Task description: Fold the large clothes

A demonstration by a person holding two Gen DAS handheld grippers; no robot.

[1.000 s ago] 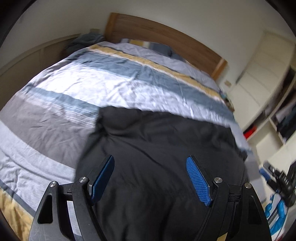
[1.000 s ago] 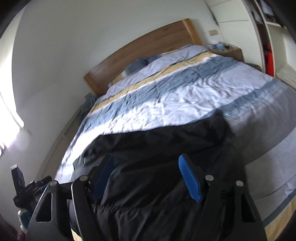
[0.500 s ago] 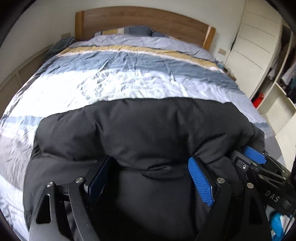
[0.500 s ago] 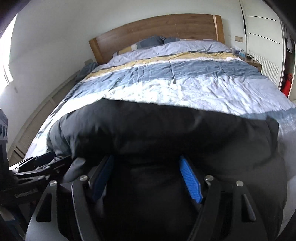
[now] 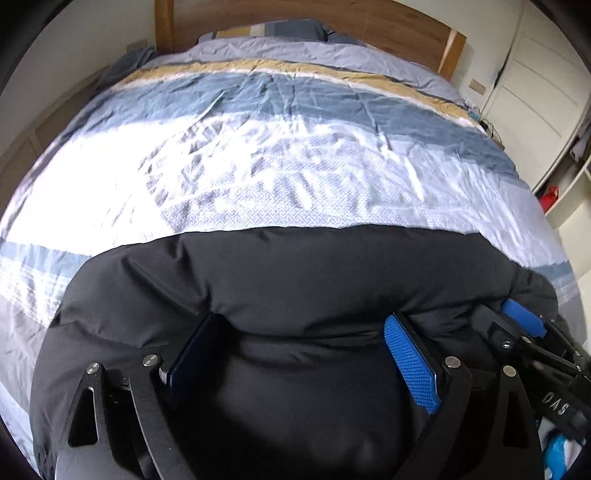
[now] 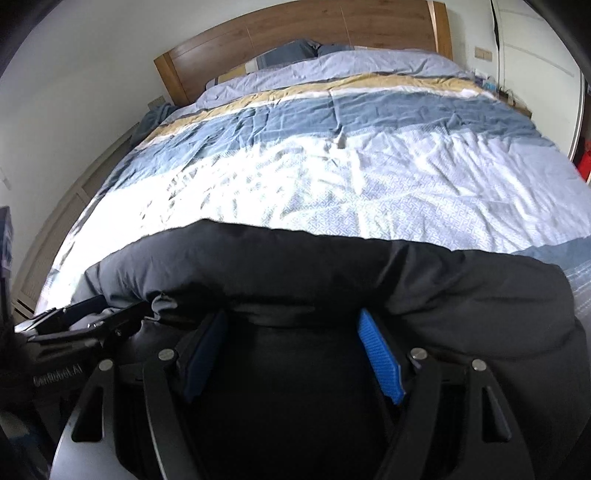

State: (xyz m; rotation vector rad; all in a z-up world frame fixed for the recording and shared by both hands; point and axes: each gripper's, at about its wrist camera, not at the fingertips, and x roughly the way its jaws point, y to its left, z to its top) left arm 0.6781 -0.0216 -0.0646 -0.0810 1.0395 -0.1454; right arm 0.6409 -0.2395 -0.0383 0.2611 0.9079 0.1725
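Note:
A large black padded jacket (image 5: 295,273) lies across the near end of the bed; it also fills the lower half of the right wrist view (image 6: 332,269). My left gripper (image 5: 303,332) is open, its blue pads wide apart, with a thick roll of the jacket lying over the fingertips. My right gripper (image 6: 291,325) is open the same way, with the jacket bulging between its fingers. The right gripper shows in the left wrist view (image 5: 524,328) at the jacket's right end. The left gripper shows at the left edge of the right wrist view (image 6: 81,321).
The bed (image 5: 258,155) has a striped blue, white and yellow duvet and a wooden headboard (image 6: 295,29). White wardrobe doors (image 5: 535,74) and open shelves stand to the right. A wall and low panelling run along the left side (image 6: 55,229).
Both grippers have turned to face the headboard and come down low against the jacket. The jacket's far edge now lies as a thick roll straight across the bed.

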